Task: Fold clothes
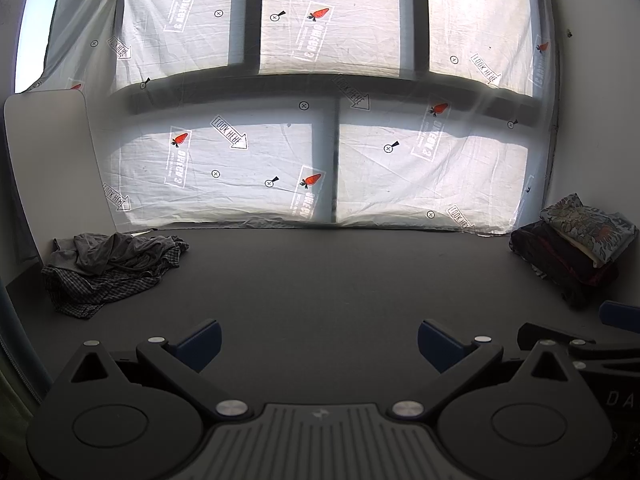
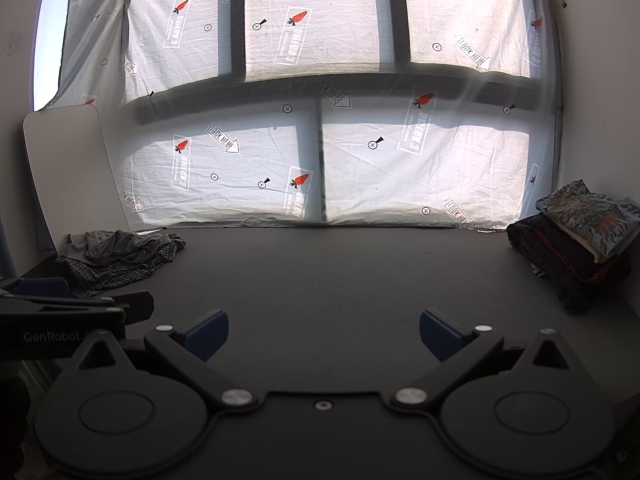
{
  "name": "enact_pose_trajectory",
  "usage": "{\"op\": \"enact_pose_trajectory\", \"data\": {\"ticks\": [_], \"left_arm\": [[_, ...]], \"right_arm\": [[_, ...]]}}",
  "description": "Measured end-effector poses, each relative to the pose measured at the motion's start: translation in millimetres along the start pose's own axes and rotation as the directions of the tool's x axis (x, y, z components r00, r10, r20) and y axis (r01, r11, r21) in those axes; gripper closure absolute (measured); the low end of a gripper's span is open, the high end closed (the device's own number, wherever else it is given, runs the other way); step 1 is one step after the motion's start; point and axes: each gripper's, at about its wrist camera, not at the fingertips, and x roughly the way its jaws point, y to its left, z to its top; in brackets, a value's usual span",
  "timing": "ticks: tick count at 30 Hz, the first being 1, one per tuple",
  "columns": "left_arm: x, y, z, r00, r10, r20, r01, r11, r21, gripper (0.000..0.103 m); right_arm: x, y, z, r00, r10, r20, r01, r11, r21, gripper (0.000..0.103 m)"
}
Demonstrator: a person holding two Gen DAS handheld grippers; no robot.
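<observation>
Left tool (image 1: pixel 319 346) view lacks "GenRobot" lettering (image 2: pixel 56 337), seen from right

A table (image 1: pixel 320 280) is stretching ahead to a sheet (image 1: pixel 280 160) hanging behind it. A heap of clothes (image 1: pixel 112 268) is lying on its far left corner, a folded stack (image 1: pixel 576 248) is sitting on its far right corner, well apart. A board (image 1: pixel 48 160) is leaning behind the heap, left of the sheet.
</observation>
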Motion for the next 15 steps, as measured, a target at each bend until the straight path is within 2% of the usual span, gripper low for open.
{"op": "enact_pose_trajectory", "data": {"ticks": [15], "left_arm": [[0.1, 1.1, 2.3, 1.000, -0.001, 0.001, 0.001, 1.000, 0.004, 0.000]], "right_arm": [[-0.2, 1.7, 5.9, 1.000, -0.008, -0.003, 0.008, 1.000, 0.002, 0.000]]}}
